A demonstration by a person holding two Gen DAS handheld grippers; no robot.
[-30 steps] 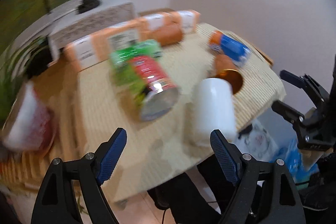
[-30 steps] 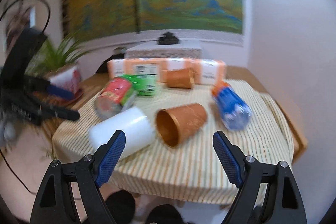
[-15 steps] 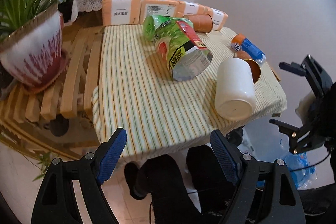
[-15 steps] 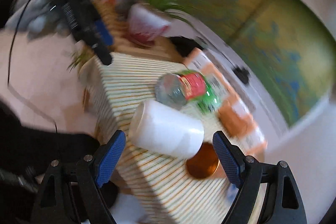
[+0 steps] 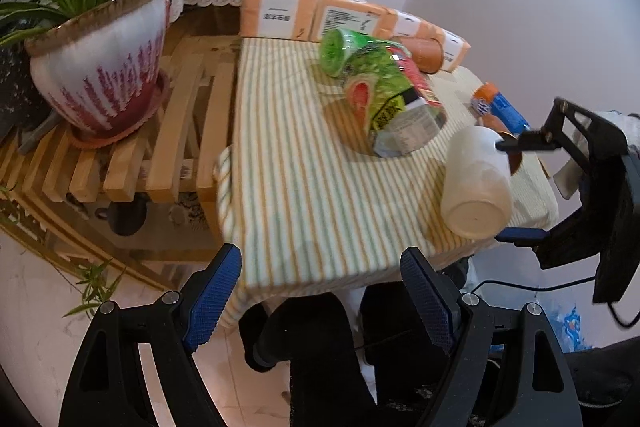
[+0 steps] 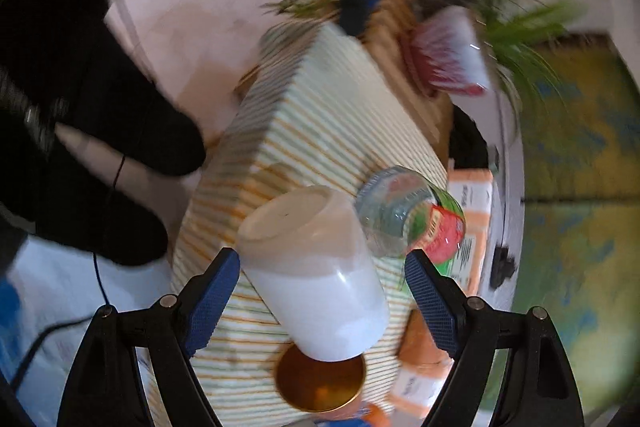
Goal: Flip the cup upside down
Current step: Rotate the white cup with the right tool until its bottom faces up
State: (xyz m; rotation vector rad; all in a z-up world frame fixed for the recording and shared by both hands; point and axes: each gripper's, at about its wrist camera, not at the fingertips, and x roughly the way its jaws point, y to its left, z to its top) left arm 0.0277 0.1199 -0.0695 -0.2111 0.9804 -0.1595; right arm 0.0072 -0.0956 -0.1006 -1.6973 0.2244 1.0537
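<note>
A white cup (image 5: 476, 183) lies on its side near the right front corner of the striped tablecloth (image 5: 304, 187), base toward me. In the right wrist view the white cup (image 6: 316, 275) lies between the open blue pads of my right gripper (image 6: 322, 297), with gaps on both sides. My right gripper (image 5: 520, 191) also shows in the left wrist view, one finger on each side of the cup. My left gripper (image 5: 320, 301) is open and empty, in front of the table's near edge.
A green and red bottle (image 5: 384, 99) lies mid-table. A copper cup (image 6: 320, 379) lies open-mouthed beside the white cup. An orange and blue bottle (image 5: 496, 107) and orange boxes (image 5: 340, 19) lie at the back. A potted plant (image 5: 100, 67) stands on a slatted wooden rack at left.
My right gripper has rolled over and closed in on the white cup, which now sits between its fingers. My left gripper has drifted back slightly and stays open.
</note>
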